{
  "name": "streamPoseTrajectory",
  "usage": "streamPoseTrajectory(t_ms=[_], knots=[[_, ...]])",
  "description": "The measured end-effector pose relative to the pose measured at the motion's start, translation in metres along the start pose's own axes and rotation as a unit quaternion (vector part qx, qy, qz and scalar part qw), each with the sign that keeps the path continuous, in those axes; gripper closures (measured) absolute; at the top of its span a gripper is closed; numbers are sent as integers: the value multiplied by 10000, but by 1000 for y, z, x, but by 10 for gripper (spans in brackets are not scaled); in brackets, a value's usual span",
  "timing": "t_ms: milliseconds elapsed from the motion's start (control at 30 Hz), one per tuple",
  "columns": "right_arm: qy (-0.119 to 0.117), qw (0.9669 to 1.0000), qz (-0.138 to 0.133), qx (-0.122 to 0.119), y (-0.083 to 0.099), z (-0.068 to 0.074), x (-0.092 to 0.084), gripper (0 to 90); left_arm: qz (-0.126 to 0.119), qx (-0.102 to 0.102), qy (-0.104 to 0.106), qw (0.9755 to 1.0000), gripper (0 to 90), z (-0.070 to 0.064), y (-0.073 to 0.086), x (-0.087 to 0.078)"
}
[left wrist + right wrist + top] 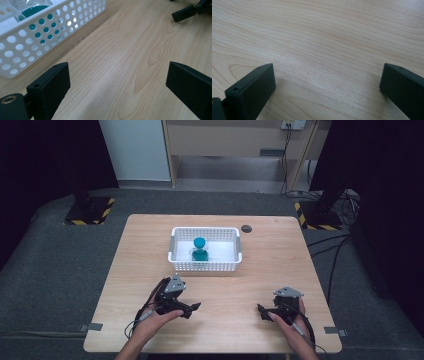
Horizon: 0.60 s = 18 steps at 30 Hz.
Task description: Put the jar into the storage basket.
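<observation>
Left gripper [192, 308]: rests on the table at about 7 o'clock from the table's middle, held in the person's left hand [152, 320]; jaws spread wide with bare wood between them, gripping nothing; tips aimed toward 3 o'clock
Right gripper [262, 310]: rests on the table at about 5 o'clock from the middle, held in the right hand [292, 325]; jaws spread wide over bare wood, gripping nothing; tips aimed toward 9 o'clock, facing the left gripper, well apart from it
Table [280, 265]: light wood, bare between the two grippers; a small dark round fitting [246, 228] sits near its far edge at about 1 o'clock
Basket [205, 266]: white, perforated walls, at about 12 o'clock from the grippers, nearer the left one; its near wall shows at the upper left of the left gripper view [37, 37]
Bottle [200, 249]: clear, with teal liquid low in it and a round teal stopper; stands inside the basket, near its middle, apart from all four walls as far as can be told
Bottle axis: long axis upright, stopper end pointing up, base on the basket floor; no lean that can be made out
Progress: judged as not begun; bottle untouched in the basket, both grippers idle on the wood
Left to do: judged as the whole job; reach to 12 o'clock, take the bottle, lift it clear of the basket
</observation>
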State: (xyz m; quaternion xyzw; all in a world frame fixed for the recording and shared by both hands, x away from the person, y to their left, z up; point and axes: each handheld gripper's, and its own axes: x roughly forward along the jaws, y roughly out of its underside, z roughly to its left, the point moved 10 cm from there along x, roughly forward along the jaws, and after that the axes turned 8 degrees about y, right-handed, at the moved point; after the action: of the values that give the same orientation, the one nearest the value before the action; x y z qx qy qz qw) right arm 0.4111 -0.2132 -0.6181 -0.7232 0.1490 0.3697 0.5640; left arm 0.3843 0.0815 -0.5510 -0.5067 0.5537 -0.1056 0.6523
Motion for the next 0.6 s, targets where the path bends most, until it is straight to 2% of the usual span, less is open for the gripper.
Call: streamPoseTrajectory(t_ms=[200,267,467,600], knots=[[0,10000,0,1,0,0,0,2,44,-111,-102,9999,39,1,13,-6],[0,10000,-1,0,0,0,0,2,127,-171,-147,9997,37,2,21,-9],[0,10000,0,2,0,0,0,2,232,-378,-361,9984,37,15,45,-16],[0,10000,0,1,0,0,0,2,389,-418,-572,9967,37,22,62,-15]])
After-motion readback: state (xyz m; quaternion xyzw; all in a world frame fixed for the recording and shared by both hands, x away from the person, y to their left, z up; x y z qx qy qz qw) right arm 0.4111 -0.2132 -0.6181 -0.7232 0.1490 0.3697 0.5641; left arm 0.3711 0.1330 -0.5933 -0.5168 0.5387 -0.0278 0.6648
